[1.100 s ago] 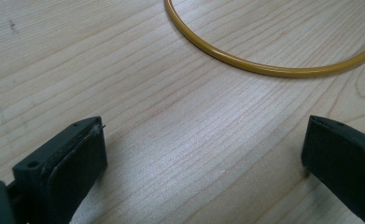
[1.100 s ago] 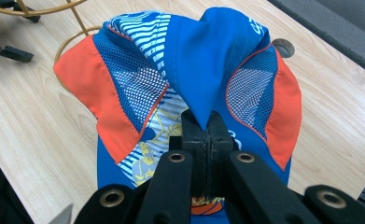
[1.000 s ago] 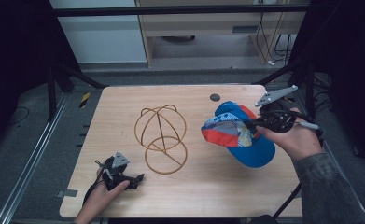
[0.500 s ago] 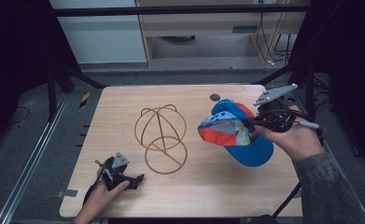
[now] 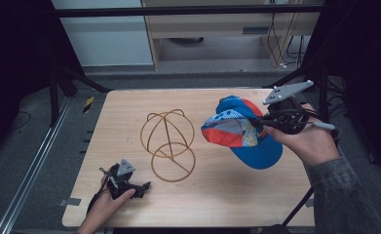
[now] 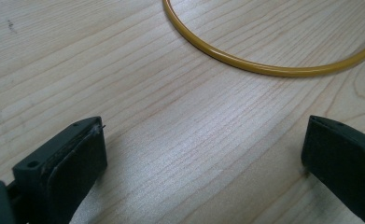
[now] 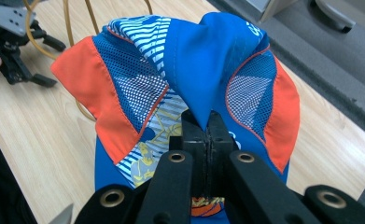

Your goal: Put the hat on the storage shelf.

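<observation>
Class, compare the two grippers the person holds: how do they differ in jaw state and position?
The left gripper has open jaws with nothing between them; the right gripper is shut on the cap. The left rests low by the wire stand; the right is raised above the table. Both have black jaws.

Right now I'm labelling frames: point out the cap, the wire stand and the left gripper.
cap [image 5: 256,151], high view, blue brim.
wire stand [image 5: 172,168], high view, base ring.
left gripper [image 5: 138,187], high view, between its jaws.
</observation>
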The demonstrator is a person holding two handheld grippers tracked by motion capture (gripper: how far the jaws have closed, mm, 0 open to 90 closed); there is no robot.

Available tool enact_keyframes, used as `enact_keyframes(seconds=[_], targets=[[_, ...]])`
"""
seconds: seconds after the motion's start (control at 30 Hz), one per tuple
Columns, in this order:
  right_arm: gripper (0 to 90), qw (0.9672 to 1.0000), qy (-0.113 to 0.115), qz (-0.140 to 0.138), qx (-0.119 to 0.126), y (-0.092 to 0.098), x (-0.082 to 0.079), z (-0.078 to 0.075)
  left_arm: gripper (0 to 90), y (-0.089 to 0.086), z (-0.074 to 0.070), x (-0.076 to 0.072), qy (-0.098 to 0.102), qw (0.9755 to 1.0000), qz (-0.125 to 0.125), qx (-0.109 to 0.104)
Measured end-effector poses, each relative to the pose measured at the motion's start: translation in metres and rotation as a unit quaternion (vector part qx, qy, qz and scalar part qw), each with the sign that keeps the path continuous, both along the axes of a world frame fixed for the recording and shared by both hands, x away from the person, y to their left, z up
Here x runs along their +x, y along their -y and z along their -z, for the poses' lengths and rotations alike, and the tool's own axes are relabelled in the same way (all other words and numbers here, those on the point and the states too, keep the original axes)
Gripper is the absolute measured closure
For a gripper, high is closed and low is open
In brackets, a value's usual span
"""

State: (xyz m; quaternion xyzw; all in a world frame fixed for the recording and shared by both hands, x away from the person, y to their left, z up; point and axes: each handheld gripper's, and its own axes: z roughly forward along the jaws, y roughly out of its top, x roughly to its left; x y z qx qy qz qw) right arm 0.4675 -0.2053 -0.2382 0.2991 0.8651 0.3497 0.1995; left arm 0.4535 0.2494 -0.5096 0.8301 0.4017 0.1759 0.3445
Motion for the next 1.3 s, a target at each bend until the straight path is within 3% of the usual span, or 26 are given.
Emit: enact_keyframes(seconds=[0.57,0.87,1.03,1.3], targets=[[89.9,0.9995,0.025,-0.02,0.006,-0.023,0.003,-0.027,0.0,0.0,0.0,0.0,-0.001,1.0,0.0,0.001],[89.9,0.9983,0.039,-0.043,-0.007,-0.058,0.012,-0.038,0.0,0.0,0.0,0.0,-0.001,1.0,0.0,0.001],[89.9,0.9973,0.043,-0.054,-0.026,-0.076,0.019,-0.046,0.0,0.0,0.0,0.0,-0.001,1.0,0.0,0.001],[90.0,0.9958,0.047,-0.076,-0.021,-0.107,0.03,-0.051,0.0,0.0,0.0,0.0,-0.001,1.0,0.0,0.002]])
